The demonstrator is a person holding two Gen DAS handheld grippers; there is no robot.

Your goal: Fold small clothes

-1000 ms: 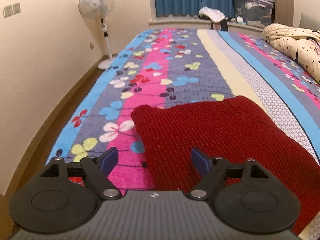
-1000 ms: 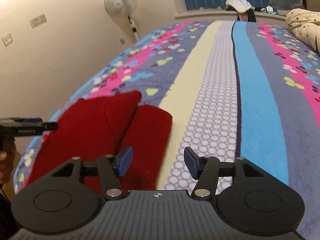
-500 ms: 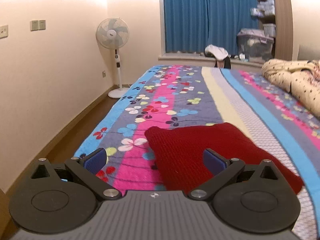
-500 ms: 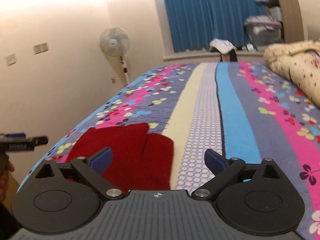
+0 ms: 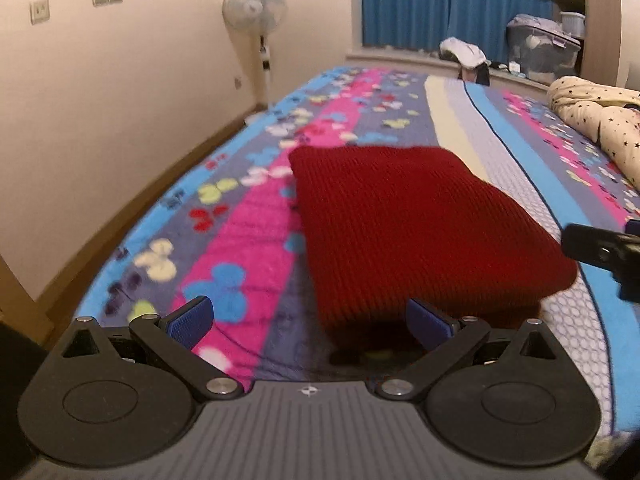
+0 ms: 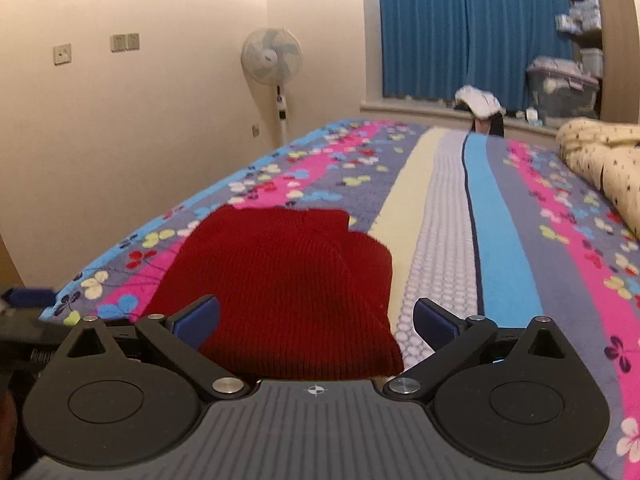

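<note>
Red sweater (image 5: pixel 412 220) lies folded into a compact block on the bed (image 6: pixel 492 216); both grippers' jaws wide, holding nothing; fold appears complete.

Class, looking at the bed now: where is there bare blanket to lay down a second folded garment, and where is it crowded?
Free: the striped blanket between the red knit and the star-print quilt, plus the flowered stretch beyond the knit towards the window. Crowded: the near edge, where both open claws, left and right, flank the knit.
</note>
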